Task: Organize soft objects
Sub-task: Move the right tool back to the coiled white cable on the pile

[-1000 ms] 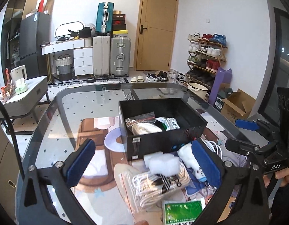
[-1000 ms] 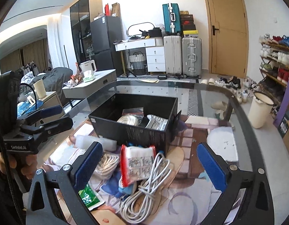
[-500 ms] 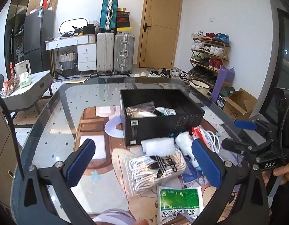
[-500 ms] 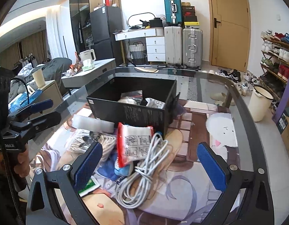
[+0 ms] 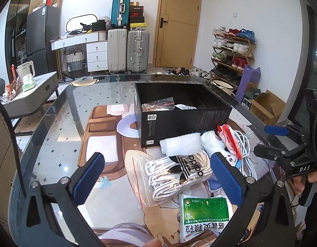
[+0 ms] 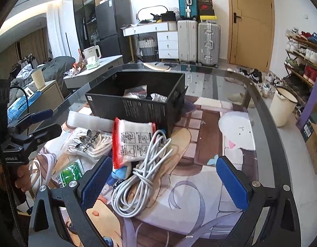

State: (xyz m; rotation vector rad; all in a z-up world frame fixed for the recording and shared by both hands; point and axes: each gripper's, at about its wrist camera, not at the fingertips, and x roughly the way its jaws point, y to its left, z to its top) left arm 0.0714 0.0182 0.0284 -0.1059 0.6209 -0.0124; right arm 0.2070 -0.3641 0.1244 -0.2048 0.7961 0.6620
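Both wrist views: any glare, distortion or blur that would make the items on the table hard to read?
Left wrist view: strong fisheye bending at the door and a dark rim, sheen on the glass table, but the sock bag and green packet print reads sharp. Right wrist view: same bending, ceiling light blown out at upper left, cable and black box crisp; no motion blur.

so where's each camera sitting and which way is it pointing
Left wrist: on the left claw, open, looking across the glass table at the sock bag and black box; the right claw and fingers show at right.
Right wrist: on the right claw, open, over the white cable; the left claw shows at left.
Both see the box, socks and door.
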